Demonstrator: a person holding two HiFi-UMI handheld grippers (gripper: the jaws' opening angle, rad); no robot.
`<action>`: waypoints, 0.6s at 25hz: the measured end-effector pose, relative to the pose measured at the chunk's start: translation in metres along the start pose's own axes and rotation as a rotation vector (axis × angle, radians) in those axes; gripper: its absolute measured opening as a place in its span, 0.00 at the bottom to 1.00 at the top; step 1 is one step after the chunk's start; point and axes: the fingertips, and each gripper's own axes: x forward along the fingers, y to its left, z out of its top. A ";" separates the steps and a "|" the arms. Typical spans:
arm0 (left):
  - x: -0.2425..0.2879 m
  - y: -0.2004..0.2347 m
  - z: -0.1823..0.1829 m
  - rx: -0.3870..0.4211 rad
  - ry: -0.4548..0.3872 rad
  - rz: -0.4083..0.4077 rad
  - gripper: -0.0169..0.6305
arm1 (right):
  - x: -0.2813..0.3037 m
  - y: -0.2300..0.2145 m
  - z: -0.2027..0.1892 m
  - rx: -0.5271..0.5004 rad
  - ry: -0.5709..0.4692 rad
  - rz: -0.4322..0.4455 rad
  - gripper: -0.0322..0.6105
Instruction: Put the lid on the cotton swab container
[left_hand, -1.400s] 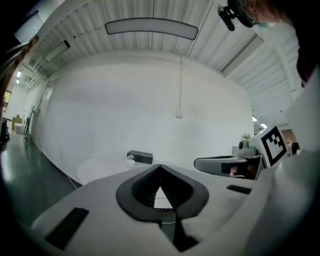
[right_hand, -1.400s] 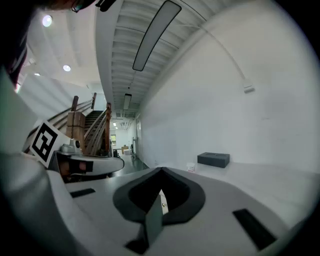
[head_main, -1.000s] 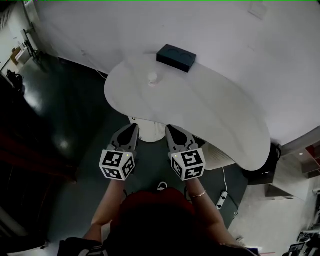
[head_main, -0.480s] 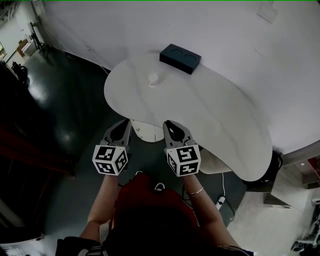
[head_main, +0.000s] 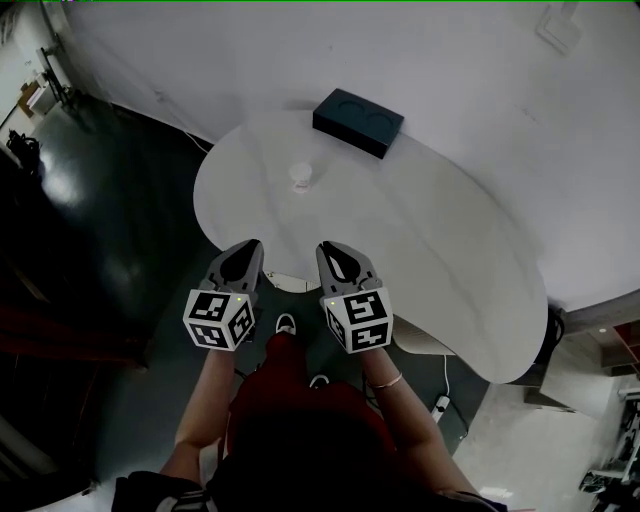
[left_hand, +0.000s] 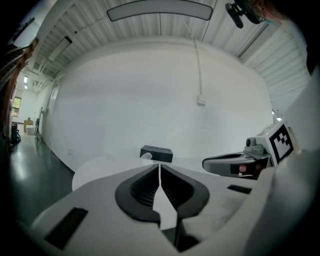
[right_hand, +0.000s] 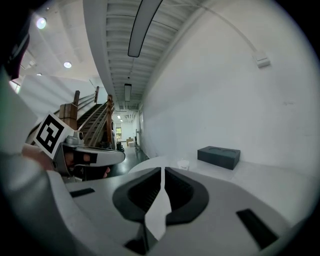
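— Head view: any sign of the cotton swab container (head_main: 301, 176)?

— On the white table (head_main: 430, 250), toward its far left part. Well ahead of both gripper tips, touched by neither. Small, white, upright; too small to tell lid from body.

— Nearer which side?

— Roughly ahead of the gap between the left gripper (head_main: 251, 245) and the right gripper (head_main: 327, 248). Near a dark box (head_main: 358, 122) lying at the table's far edge, but apart from it.

— And the jaws?

— Pressed together on both, nothing between them, as seen in the left gripper view and the right gripper view. Held side by side, tips at the table's near edge, pointing toward the container.

— Surface and room?

— Rounded, smooth white tabletop. Plain white wall behind. Dark glossy floor to the left and below. A wooden staircase (right_hand: 92, 122) off to the left in the right gripper view, long ceiling lights above. A white power strip (head_main: 443, 398) on the floor under the table's near right edge.
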 end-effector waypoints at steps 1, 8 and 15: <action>0.010 0.005 0.001 -0.001 0.005 -0.008 0.06 | 0.010 -0.004 0.001 0.005 0.003 -0.003 0.07; 0.068 0.044 0.010 -0.018 0.028 -0.045 0.07 | 0.077 -0.028 -0.008 0.001 0.109 -0.038 0.08; 0.112 0.074 0.013 -0.032 0.068 -0.100 0.07 | 0.127 -0.046 -0.013 0.013 0.160 -0.079 0.08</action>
